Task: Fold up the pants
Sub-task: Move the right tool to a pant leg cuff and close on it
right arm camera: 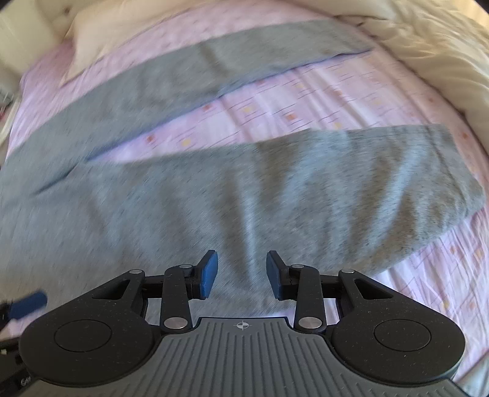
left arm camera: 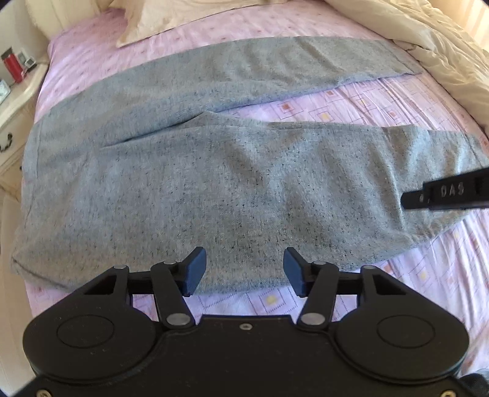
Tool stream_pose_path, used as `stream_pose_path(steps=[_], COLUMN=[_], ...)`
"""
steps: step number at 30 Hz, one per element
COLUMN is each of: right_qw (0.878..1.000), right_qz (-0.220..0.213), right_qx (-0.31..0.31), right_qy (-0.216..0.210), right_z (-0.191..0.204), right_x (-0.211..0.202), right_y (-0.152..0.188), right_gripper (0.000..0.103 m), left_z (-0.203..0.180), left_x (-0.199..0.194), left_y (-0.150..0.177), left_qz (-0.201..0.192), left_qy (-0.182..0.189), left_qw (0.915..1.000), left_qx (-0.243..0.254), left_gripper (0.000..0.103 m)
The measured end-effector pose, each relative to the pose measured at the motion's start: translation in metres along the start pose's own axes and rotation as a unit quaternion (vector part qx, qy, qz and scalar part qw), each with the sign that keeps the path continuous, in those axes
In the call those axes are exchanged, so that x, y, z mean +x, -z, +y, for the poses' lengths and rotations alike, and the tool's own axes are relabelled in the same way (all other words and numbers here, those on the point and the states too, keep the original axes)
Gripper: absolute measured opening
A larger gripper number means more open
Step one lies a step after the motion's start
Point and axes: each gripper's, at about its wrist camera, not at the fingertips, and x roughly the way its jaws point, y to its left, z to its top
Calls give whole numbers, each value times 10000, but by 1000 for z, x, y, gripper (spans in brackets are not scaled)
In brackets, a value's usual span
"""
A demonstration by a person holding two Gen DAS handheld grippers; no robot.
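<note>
Grey pants (left arm camera: 189,171), two legs spread; left gripper (left arm camera: 243,271) and right gripper (right arm camera: 242,273) both wide.

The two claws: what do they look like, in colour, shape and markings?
Both are black, with linkage arms on silver pivots, round side discs and blue pads. The left claw has a smooth black body. The right claw has a grey ribbed plate with a crosshair mark.

Pink patterned bedsheet (left arm camera: 351,103), cream pillow (left arm camera: 171,21), rumpled cream duvet (left arm camera: 443,45), white nightstand (left arm camera: 15,116) alongside, daylight.
</note>
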Motion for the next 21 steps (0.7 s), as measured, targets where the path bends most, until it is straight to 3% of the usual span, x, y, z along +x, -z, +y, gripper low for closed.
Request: stream_pose_path(steps=[3,8,11,13,16,21], right_qw=[9996,9974,9939,9929,9875,9828], right_qz=[-276,-399,-367,-567,-717,-761], right_qx=[18,-605,-980,-1008,-989,-489], right_qy=[80,24,347,295,994,1613], right_z=[-8,-7,-11,-25,-50,-100], right_x=[6,24,37,36,35,28], right_y=[4,11,13,11,4,-11], right_gripper=[35,35,34,31,31,31], left_z=[-1,0,1,1,0,-8], left_x=[11,27,39,48,58,61], left_y=[3,8,7,6,6,4], left_qz=[45,-31,22,103,171,33], left_qy=[28,61,88,70,37,-33], left_qw=[10000,9999,9998,9998,9998,10000], left_qx=[11,-84,-175,-164,-97,83], left_gripper=[60,60,60,60,60,64])
